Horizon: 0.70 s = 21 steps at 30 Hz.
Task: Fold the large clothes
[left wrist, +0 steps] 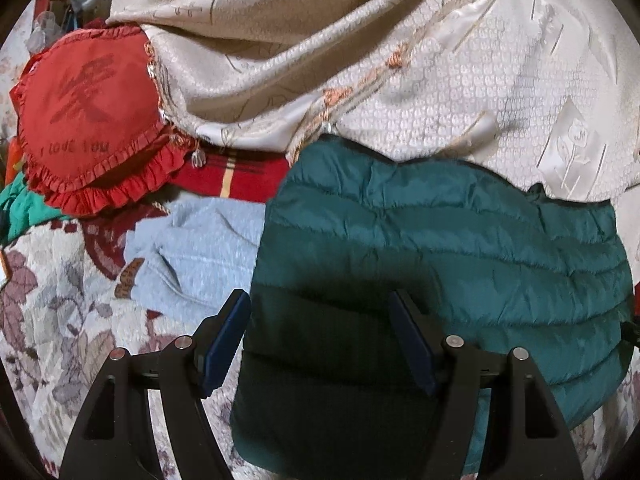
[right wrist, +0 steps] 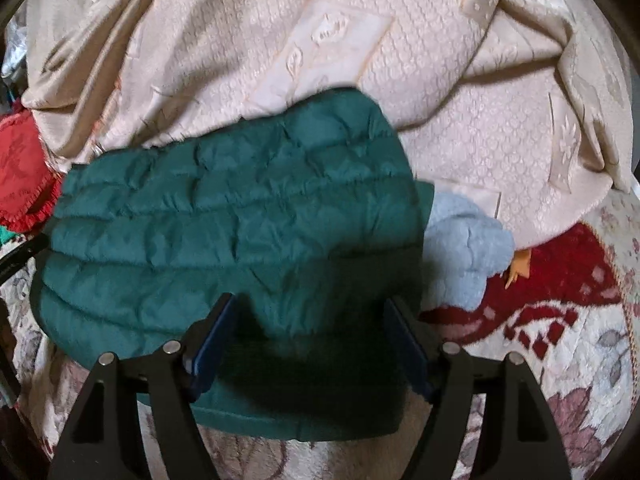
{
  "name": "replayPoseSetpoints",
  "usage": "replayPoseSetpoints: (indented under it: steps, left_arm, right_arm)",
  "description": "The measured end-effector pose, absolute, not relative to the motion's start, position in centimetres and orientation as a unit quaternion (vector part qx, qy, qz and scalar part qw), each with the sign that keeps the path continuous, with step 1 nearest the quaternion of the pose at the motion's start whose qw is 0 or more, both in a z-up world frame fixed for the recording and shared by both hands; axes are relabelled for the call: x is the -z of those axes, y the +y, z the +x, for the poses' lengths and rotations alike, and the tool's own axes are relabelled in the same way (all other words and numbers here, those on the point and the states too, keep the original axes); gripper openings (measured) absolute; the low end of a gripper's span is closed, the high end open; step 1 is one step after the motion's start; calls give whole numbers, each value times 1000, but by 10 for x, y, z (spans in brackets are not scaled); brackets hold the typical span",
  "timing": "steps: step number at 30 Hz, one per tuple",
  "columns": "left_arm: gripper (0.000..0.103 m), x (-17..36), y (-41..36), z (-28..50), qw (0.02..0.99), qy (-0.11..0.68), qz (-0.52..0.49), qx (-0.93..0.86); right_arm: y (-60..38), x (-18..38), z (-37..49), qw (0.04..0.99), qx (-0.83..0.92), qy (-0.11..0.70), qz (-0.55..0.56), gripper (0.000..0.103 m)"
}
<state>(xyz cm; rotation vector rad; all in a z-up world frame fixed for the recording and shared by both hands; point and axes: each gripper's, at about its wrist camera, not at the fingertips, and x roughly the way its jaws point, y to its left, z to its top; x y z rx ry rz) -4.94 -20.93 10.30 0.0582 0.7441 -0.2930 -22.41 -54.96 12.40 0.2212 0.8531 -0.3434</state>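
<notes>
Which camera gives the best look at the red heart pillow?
The left wrist view: the red heart pillow shows nearly whole, with ruffled edge and "I love you" lettering. The right wrist view catches only a blurred sliver of it at the left edge, behind the green jacket.

Dim, warm indoor light, brightest on the cream bedspread (left wrist: pixel 460 92) at top. Heavy shadow thrown over the near half of the green quilted jacket (right wrist: pixel 224 216), darkest between the fingers. Strong fisheye bending with black vignette at corners; softly blurred, more so in the right wrist view.
</notes>
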Motion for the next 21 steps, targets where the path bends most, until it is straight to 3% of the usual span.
replayPoseSetpoints:
  steps: [4, 11, 21]
  left_arm:
    - [54, -96, -211, -50, 918, 369, 31, 140]
    - [54, -94, -208, -49, 915, 376, 21, 146]
    - [54, -90, -157, -25, 882, 414, -113, 195]
  right_arm:
    - [-556, -108, -219, 884, 171, 416, 124, 86]
    - [-555, -113, -222, 884, 165, 421, 121, 87]
    - [-566, -129, -237, 890, 147, 405, 146, 99]
